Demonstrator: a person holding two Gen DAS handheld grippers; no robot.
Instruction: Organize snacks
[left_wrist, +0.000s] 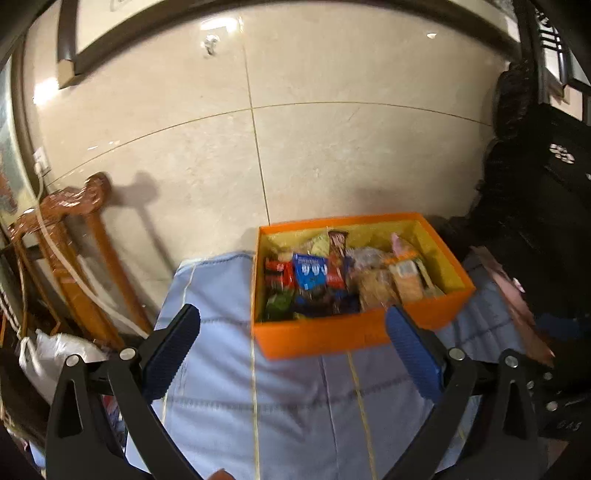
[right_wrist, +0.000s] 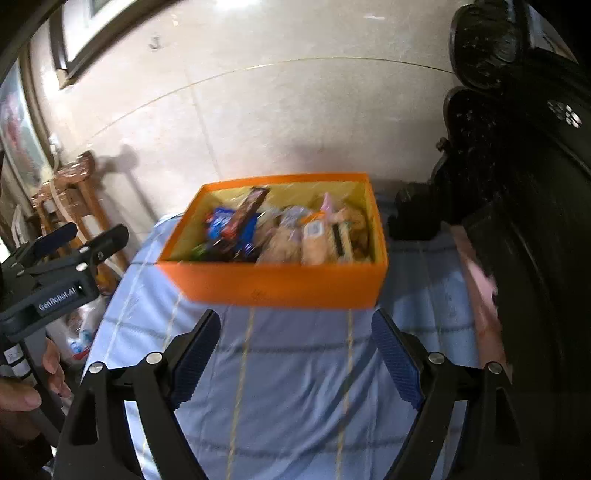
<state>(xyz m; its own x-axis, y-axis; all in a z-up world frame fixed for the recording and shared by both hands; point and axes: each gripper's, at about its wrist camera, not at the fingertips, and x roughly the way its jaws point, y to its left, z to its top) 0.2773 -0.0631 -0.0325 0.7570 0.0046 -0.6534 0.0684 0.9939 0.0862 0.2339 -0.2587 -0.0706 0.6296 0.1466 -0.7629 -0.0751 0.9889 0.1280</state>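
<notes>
Blue quilted cloth (right_wrist: 295, 369) carries the orange box (right_wrist: 280, 288) full of snacks (right_wrist: 288, 236); we hold left gripper (left_wrist: 291, 354) and right gripper (right_wrist: 295, 354) spread, empty, and should check nothing sticks out.

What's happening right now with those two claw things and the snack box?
Left gripper open, empty. Right gripper open, empty. Orange box full of snack packets, on blue cloth. Nothing in the way.
</notes>
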